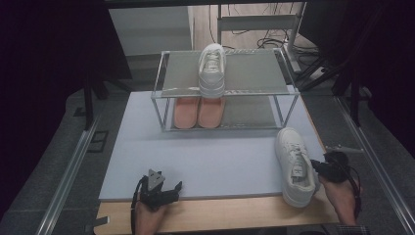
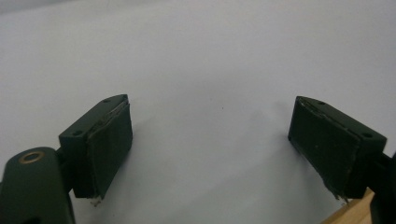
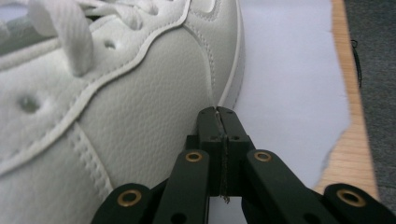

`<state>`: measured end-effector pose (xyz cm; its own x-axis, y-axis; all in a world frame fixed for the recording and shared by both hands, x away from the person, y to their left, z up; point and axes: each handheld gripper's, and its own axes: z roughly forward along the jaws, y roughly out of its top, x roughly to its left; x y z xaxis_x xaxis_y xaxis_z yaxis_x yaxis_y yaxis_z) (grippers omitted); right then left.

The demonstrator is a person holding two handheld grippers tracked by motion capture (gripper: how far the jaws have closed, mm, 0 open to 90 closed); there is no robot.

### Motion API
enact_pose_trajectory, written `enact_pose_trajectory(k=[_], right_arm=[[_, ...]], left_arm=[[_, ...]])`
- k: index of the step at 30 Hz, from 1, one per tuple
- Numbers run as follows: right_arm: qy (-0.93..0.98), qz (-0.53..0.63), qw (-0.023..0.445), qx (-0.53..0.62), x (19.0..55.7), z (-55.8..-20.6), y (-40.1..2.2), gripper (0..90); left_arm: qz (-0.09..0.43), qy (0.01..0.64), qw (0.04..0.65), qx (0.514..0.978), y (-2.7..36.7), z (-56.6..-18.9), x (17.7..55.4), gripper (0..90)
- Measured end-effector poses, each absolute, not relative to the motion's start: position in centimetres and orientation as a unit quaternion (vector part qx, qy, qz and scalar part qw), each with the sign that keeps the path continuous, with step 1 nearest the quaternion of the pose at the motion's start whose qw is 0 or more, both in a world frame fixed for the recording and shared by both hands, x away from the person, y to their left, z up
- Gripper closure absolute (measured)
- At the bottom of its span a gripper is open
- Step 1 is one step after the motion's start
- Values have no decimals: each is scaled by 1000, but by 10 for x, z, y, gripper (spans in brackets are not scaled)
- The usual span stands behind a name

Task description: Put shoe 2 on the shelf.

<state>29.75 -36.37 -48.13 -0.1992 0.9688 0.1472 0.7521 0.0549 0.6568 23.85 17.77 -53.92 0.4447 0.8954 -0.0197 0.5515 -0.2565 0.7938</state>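
Your table (image 1: 210, 208) carries a pale grey mat (image 1: 205, 156) that covers most of the top; a strip of bare wood shows along your near edge and at the right side. The middle of the mat, between the rack and your hands, lies open.

The two-tier metal rack (image 1: 222, 90) stands at the far edge of the mat. Its upper shelf holds one white sneaker on top (image 1: 212, 68), toe pointing away from you, with free shelf space on both sides. Its lower shelf holds a pair of pink shoes (image 1: 198, 111), side by side, left of centre.

The white sneaker (image 1: 295, 166) lies on the mat at the right, near the near edge.

Your right gripper (image 3: 217, 111) has its jaws pressed together, tips against that sneaker's side, nothing between them. Your left gripper (image 2: 210, 144) rests at the near-left edge with jaws spread wide, pinching nothing.
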Motion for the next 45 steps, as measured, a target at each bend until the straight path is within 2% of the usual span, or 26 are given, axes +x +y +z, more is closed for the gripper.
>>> enact_pose_trajectory(k=[27, 45], right_arm=[[739, 342, 145, 562, 303, -486, -301, 900], [774, 348, 118, 516, 315, -487, -242, 900]], left_arm=[[226, 476, 381, 760, 178, -539, 239, 137], [226, 476, 381, 760, 178, -539, 239, 137]])
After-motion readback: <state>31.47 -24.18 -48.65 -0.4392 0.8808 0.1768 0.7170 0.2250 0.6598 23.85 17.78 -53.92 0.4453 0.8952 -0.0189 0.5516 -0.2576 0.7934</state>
